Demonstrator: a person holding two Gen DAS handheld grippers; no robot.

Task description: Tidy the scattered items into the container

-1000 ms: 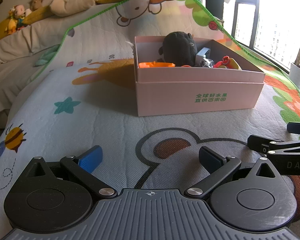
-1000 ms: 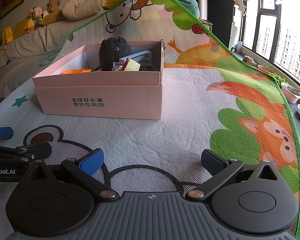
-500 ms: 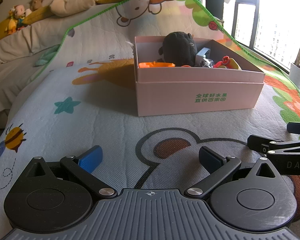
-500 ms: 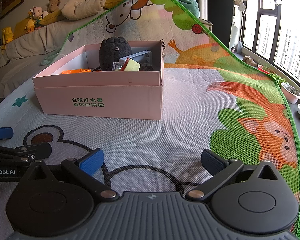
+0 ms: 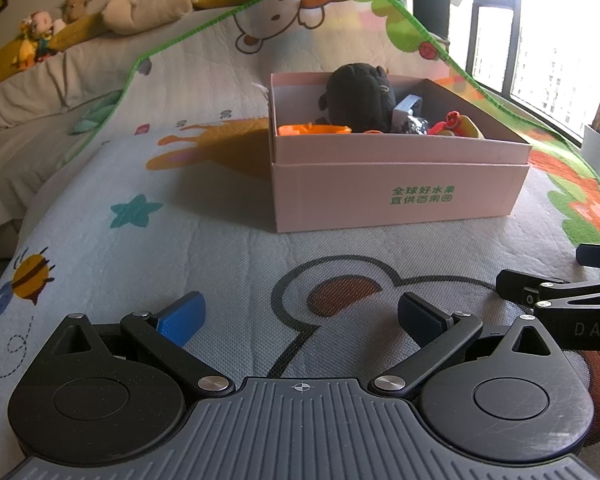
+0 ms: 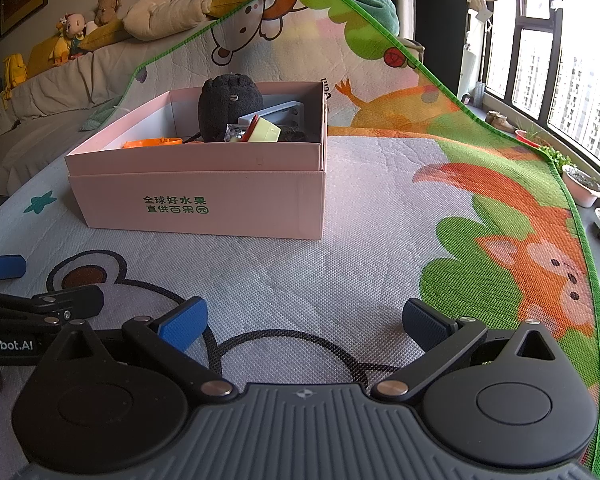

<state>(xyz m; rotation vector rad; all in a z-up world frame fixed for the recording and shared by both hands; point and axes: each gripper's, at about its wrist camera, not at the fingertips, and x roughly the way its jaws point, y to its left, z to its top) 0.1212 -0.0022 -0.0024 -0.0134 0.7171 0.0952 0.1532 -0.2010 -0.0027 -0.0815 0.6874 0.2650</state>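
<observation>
Left gripper (image 5: 300,314) low over the play mat (image 5: 228,248), jaws spread wide, nothing between them. Right gripper (image 6: 305,320) same: jaws spread, holding nothing, hovering just above the mat. Each gripper shows at the edge of the other's view, side by side, both on the near side of the pink box (image 5: 396,188) and well apart from it.

Mat between grippers and box shows only its cartoon print: bear outline (image 5: 340,292) in front of the box, teal star (image 5: 134,211) and bee (image 5: 30,280) to the box's left, orange fox (image 6: 540,268) to its right. No loose items visible on that stretch.

Pink box sits on the mat, open top, green printed text on its front wall. Inside: black plush toy (image 6: 230,106) standing above the rim near the back, orange item (image 6: 152,143) at the left, pale yellow piece (image 6: 265,132) with a red part and a grey-blue object (image 6: 278,111) right of the plush. Other contents too cluttered to tell.

Behind the box the mat's far edge curls upward, green border. Beyond it, left of the box, sofa (image 6: 60,80) with stuffed toys (image 6: 73,32) along its back. Windows (image 6: 560,60) far right of the box.
</observation>
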